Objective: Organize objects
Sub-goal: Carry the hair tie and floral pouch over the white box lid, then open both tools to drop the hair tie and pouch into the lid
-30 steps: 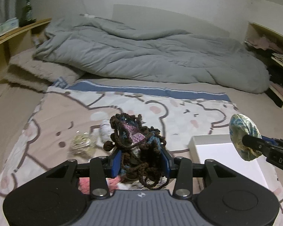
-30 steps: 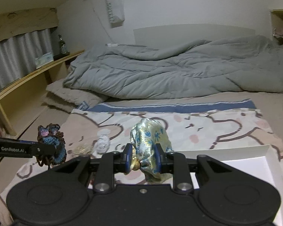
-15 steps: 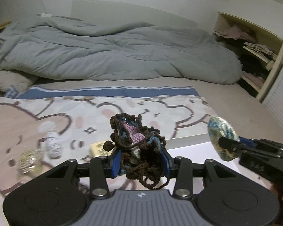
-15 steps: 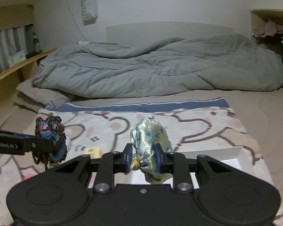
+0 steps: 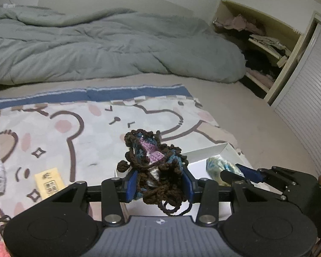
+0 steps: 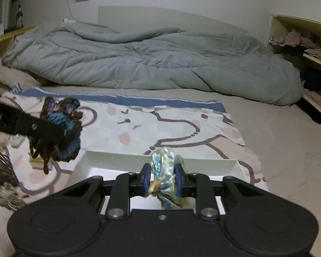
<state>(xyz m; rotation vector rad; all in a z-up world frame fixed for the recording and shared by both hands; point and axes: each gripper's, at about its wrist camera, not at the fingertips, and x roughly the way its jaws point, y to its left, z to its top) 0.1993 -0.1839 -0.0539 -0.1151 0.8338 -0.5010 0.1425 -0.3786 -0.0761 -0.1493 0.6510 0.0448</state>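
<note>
Your left gripper clamps a tangled brown, blue and purple crocheted scrunchie; at its 3 o'clock, your right gripper pinches a shiny blue-gold satin scrunchie over the shallow white box.

Home bedroom, rumpled grey duvet on bed, open wardrobe shelves of folded clothes

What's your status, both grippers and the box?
Left gripper shut on crocheted scrunchie. Right gripper shut on satin scrunchie, over white box. Nothing in the way.
</note>
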